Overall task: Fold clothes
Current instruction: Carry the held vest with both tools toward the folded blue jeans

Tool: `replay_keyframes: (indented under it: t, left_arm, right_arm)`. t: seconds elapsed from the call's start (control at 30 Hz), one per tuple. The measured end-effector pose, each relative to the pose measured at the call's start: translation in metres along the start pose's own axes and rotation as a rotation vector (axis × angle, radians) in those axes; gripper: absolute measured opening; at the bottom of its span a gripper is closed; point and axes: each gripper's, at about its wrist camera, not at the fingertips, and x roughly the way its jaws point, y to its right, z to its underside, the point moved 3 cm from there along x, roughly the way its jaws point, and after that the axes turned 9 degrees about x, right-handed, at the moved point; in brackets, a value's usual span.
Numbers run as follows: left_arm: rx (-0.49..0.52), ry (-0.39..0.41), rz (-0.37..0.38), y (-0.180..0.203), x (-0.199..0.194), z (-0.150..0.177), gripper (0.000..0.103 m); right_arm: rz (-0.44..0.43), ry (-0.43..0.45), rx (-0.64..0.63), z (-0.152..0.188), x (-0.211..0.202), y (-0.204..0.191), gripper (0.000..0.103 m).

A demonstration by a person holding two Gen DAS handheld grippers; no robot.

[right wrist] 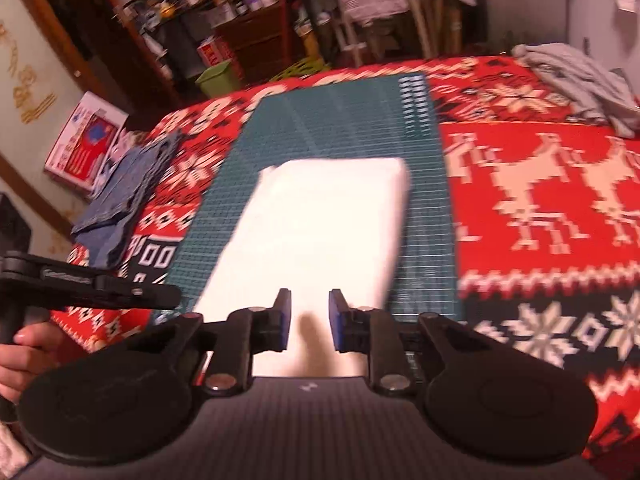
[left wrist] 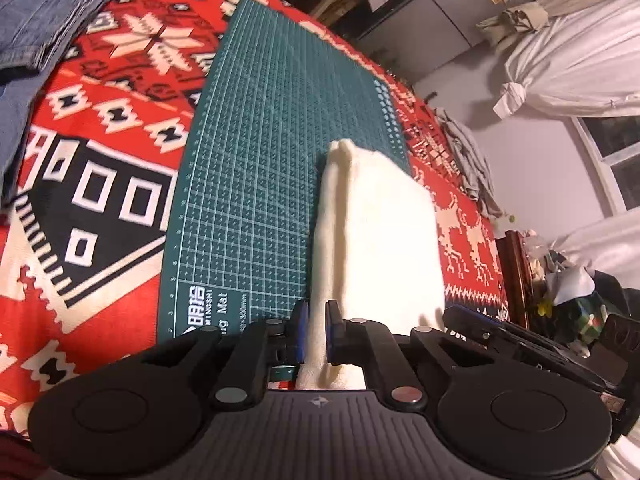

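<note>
Pinching the cream cloth's (left wrist: 380, 236) raised edge, the left gripper (left wrist: 317, 334) lifts it over the green mat (left wrist: 256, 160); the right gripper (right wrist: 309, 320) hovers released above.

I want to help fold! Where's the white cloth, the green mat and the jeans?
white cloth (right wrist: 320, 216), right wrist view, middle of its top.
green mat (left wrist: 280, 120), left wrist view, bare grid.
jeans (left wrist: 44, 12), left wrist view, folded denim.

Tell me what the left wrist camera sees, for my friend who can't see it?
The left claw pinches the edge of a folded cream-white cloth lying on a green cutting mat. The mat sits on a red patterned blanket, with folded blue jeans at the far left corner.
</note>
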Motion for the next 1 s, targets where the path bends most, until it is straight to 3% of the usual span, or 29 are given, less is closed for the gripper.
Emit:
replay_keyframes:
  t: [0.1, 0.23, 0.5, 0.8, 1.0]
  left_arm:
    - [0.029, 0.04, -0.016, 0.007, 0.0, -0.007, 0.035]
    - [0.062, 0.045, -0.009, 0.014, 0.013, -0.02, 0.04]
    - [0.079, 0.007, -0.008, 0.01, 0.043, -0.033, 0.041]
    - [0.059, 0.004, 0.086, -0.002, 0.057, -0.03, 0.041]
    - [0.091, 0.034, 0.082, 0.002, 0.054, -0.027, 0.025]
  right_arm:
    - [0.035, 0.024, 0.033, -0.003, -0.001, 0.015, 0.028]
    - [0.05, 0.046, 0.07, -0.007, 0.004, 0.028, 0.034]
    - [0.017, 0.024, 0.173, -0.016, 0.032, 0.033, 0.038]
    - [-0.006, -0.011, 0.238, -0.014, 0.05, 0.036, 0.038]
    - [0.007, 0.001, 0.254, -0.015, 0.049, 0.03, 0.023]
